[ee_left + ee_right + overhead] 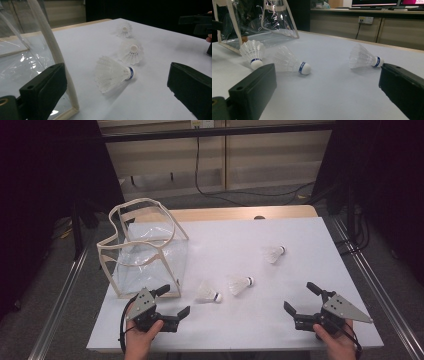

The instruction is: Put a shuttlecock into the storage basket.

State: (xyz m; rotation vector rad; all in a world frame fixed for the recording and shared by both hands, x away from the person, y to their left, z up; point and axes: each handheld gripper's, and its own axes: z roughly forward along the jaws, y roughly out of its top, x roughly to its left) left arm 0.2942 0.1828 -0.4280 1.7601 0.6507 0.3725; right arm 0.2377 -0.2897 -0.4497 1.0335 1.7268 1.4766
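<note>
Both tools wide open, empty: left tool lower left, right tool lower right. Nearest shuttlecock looks light with crushable feathers. Grip its cork.

The white table carries three shuttlecocks and a clear bag.

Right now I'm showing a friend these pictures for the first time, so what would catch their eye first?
Three white shuttlecocks lie on their sides on the white table: the near-left shuttlecock, the middle shuttlecock and the far-right shuttlecock. At the table's left stands a clear plastic bag with cream trim, its top open. Near the front edge, the left tool and the right tool both wait open, holding nothing.
</note>
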